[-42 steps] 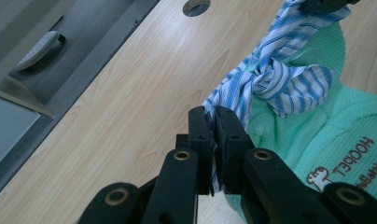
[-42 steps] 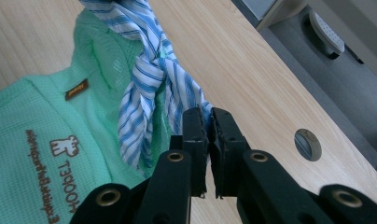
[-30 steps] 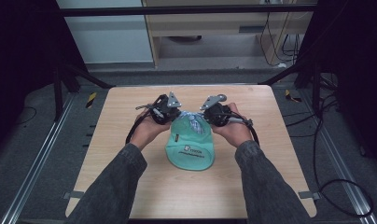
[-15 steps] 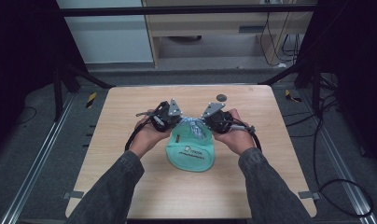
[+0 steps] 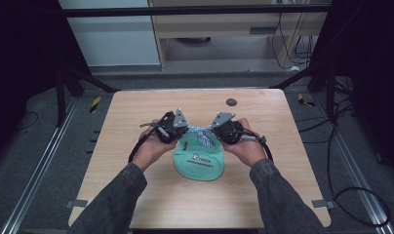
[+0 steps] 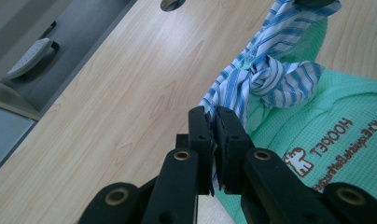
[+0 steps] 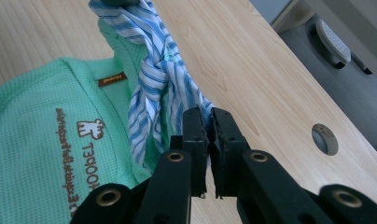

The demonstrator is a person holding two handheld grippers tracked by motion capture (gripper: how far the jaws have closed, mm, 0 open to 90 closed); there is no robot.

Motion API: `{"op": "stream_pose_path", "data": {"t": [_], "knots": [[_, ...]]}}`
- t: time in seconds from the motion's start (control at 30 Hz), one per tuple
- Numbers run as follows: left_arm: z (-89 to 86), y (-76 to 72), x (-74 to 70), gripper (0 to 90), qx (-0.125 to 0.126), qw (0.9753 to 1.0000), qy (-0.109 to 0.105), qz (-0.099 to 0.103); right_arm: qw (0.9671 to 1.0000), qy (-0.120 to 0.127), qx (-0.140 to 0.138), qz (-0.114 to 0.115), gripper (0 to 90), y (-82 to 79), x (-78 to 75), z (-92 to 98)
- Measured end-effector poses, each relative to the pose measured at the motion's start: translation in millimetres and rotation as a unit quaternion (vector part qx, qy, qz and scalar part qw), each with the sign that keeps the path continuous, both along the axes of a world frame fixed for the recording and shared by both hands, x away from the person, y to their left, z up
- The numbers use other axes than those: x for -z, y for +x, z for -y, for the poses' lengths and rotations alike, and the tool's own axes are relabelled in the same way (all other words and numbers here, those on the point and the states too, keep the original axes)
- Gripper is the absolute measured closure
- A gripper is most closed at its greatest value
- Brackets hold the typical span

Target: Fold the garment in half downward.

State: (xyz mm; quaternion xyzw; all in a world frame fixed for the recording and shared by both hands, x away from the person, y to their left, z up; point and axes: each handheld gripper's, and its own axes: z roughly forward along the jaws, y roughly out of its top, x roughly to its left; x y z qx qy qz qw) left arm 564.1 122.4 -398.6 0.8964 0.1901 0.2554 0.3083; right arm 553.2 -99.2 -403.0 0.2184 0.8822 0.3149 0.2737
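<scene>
1. Green bag (image 5: 199, 161) lying flat near the middle of the wooden table (image 5: 136, 117), printed side up, rounded bottom toward the near edge, open end toward the far edge.
2. Blue-and-white striped tie (image 6: 266, 77) gathered into a knot at the bag's open end, the two tails running out to either side.
3. Left gripper (image 6: 213, 122) closed down tight on one tail of the tie, the cloth pinched between the black jaws with no gap to speak of; held low, just left of the bag's mouth.
4. Right gripper (image 7: 206, 122) likewise clamped on the other tail, striped cloth showing between the jaws; held just right of the bag's mouth, mirroring the other.
5. Seen from above, left hand (image 5: 151, 146) and right hand (image 5: 246, 146) set either side of the bag, both grippers angled inward toward the knot.
6. Likely reason for the hold: one tail in each gripper allows an outward pull in opposite directions, either to cinch the knot or work on it; which of the two cannot be told.
7. Bag left resting on the table rather than lifted, probably so its weight and the surface steady it during the pull.
8. Small round grommet (image 5: 231, 102) set in the table toward the far right corner, well apart from the work.
9. Risk, as a judgement: thin slippery cloth sliding out of a grip under tension.
</scene>
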Motion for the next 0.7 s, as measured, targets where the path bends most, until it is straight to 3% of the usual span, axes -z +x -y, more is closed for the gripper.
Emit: {"op": "stream_pose_path", "data": {"t": [0.7], "knots": [[-8.0, -14.7, 3.1, 85.9, 0.013, 0.9999, 0.002, -0.006, 0.9997, -0.013, -0.02, 0.0, 84.8, -15.3, 1.0, -5.7]]}}
